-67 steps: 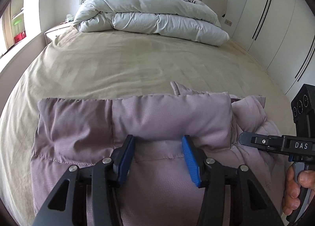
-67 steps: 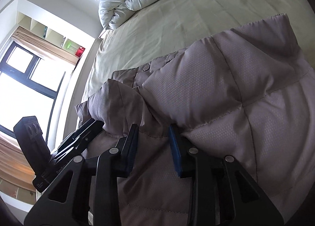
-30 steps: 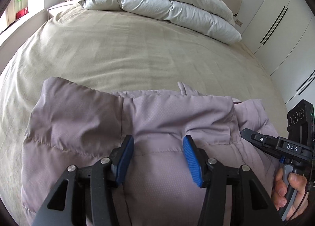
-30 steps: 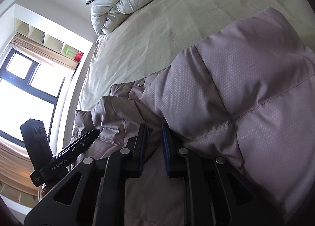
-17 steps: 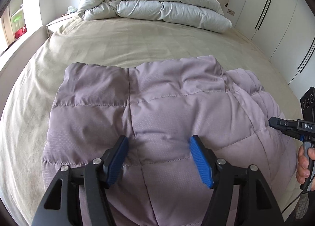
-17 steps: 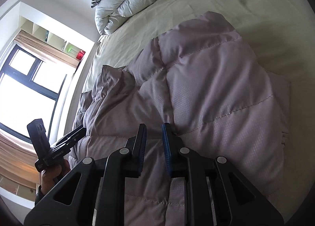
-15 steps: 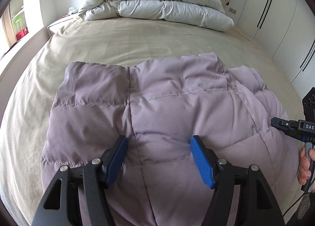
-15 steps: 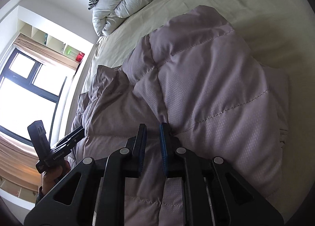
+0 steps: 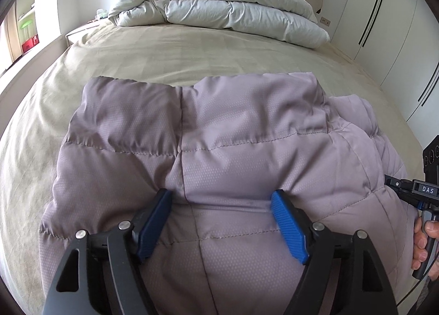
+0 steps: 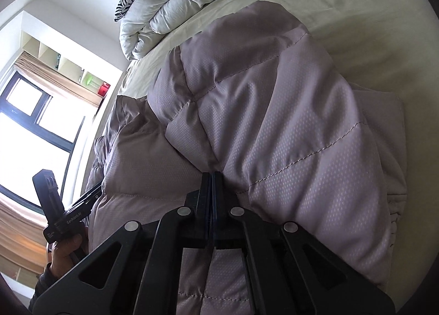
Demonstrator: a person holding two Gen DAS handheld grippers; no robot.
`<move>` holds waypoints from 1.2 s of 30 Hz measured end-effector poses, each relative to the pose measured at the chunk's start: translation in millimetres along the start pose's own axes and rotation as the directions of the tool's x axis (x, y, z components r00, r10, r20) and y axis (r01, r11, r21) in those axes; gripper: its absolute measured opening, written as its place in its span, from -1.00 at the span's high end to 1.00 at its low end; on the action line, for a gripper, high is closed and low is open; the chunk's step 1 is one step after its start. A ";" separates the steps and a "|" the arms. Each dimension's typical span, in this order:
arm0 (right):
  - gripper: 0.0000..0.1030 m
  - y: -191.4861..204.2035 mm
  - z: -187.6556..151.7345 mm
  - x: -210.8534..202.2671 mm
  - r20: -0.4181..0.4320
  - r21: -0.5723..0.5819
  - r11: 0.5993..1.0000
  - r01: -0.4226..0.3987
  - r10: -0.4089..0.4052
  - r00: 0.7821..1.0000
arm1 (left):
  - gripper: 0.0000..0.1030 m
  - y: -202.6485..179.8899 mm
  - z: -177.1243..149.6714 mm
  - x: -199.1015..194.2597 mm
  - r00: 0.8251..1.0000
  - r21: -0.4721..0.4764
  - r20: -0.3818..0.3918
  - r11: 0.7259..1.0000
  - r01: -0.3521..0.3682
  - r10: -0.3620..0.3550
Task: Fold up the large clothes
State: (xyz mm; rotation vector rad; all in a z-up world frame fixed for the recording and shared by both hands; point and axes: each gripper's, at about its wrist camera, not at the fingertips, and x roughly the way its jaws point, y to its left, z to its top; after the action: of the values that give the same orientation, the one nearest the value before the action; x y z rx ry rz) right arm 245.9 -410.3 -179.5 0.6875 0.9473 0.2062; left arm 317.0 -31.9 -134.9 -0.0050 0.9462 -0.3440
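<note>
The folded mauve puffer jacket point(image 9: 219, 155) lies on the bed point(image 9: 164, 54), long axis nine-to-three. The left gripper point(image 9: 221, 221) is opening, fingers astride a fold; the right gripper point(image 10: 210, 194) is pressed together — empty.

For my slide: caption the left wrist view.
Left gripper opening over the folded jacket on the bed.
</note>
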 end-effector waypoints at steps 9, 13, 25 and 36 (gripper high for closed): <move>0.92 14.0 -7.8 -49.4 -0.013 -0.064 0.993 -0.095 0.095 0.995 | -0.43 15.7 -20.5 -77.9 0.991 -0.016 0.034 0.991 0.132 -0.131; 0.92 7.0 -24.9 -73.7 -0.075 -0.090 0.986 -0.137 0.131 0.989 | -0.43 23.2 -45.1 -87.7 0.994 0.012 0.008 0.994 0.112 -0.112; 1.00 -22.7 -49.1 -64.8 -0.022 -0.057 0.992 -0.114 0.113 0.993 | -0.51 31.8 -52.7 -54.9 0.995 -0.017 -0.037 0.995 0.093 -0.094; 0.57 3.0 -51.6 -106.2 0.028 -0.038 0.966 -0.255 0.256 0.966 | -0.70 54.8 -58.0 -112.7 0.961 -0.146 0.127 0.954 0.263 -0.245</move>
State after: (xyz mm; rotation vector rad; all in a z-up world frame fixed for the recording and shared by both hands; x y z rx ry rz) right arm 143.0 -432.5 -126.0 0.7794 0.8207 0.4374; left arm 226.3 61.2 -88.1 -0.2941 0.8654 -0.4994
